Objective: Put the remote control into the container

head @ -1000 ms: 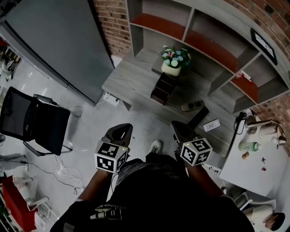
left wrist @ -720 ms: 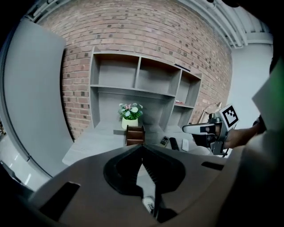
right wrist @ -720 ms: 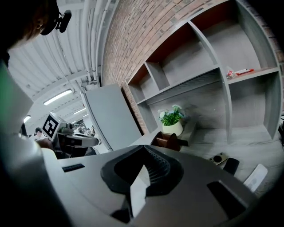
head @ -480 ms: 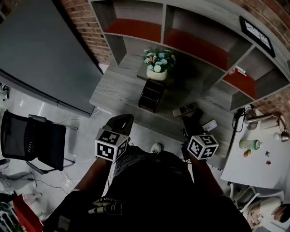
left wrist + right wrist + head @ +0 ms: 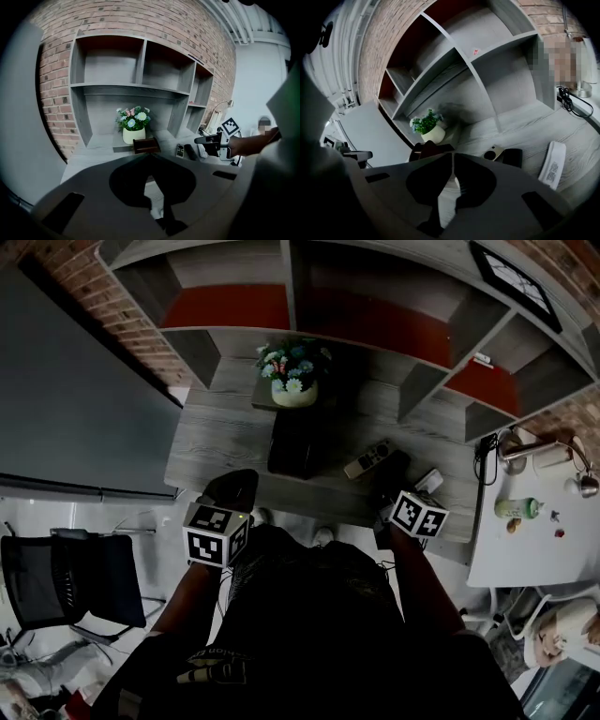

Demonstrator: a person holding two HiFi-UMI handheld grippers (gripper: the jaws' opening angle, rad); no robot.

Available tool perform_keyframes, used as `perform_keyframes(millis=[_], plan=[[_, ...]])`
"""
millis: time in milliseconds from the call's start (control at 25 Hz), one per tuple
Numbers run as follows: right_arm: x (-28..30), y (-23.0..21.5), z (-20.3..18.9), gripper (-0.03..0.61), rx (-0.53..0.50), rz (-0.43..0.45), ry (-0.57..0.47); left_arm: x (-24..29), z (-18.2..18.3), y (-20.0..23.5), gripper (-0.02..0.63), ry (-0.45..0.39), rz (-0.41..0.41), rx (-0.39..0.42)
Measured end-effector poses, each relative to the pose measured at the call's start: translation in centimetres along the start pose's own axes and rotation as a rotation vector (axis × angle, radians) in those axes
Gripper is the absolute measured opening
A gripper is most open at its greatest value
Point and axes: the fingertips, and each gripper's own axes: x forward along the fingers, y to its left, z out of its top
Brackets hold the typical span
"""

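Clearance first: I see bare grey wood-grain desk (image 5: 216, 442) left of the dark brown wooden container (image 5: 292, 442). The slim silver remote control (image 5: 367, 459) lies flat just right of it, near the desk's front edge. A white flower pot (image 5: 293, 393) stands behind the container. My left gripper (image 5: 150, 158) and right gripper (image 5: 453, 157) both have jaws closed together, empty, near that edge.

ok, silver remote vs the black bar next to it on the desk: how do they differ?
Colour: the silver remote is light with dark buttons; the black bar shows no markings.
Place: the silver remote lies nearer the container, the black bar nearer the white device.
Shared: both lie flat on the desk, side by side.
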Motion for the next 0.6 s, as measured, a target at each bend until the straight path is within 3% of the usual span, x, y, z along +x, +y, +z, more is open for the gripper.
perform_keyframes(millis=[280,440,600], plan=[[4.3,-4.4,0.3,0.012,0.215,-0.172,-0.022,1.9,0.7,4.4,0.006,0.054,-0.081,0.048],[6.0,-7.0,0.4,0.092,0.323,-0.252,-0.009,2.8,1.6,5.5,0.006,0.056,-0.142,0.065],[7.3,-9.1,-0.6,0.194,0.500,-0.303,0.041,3.3,1.9,6.4,0.006,0.061,-0.183,0.060]])
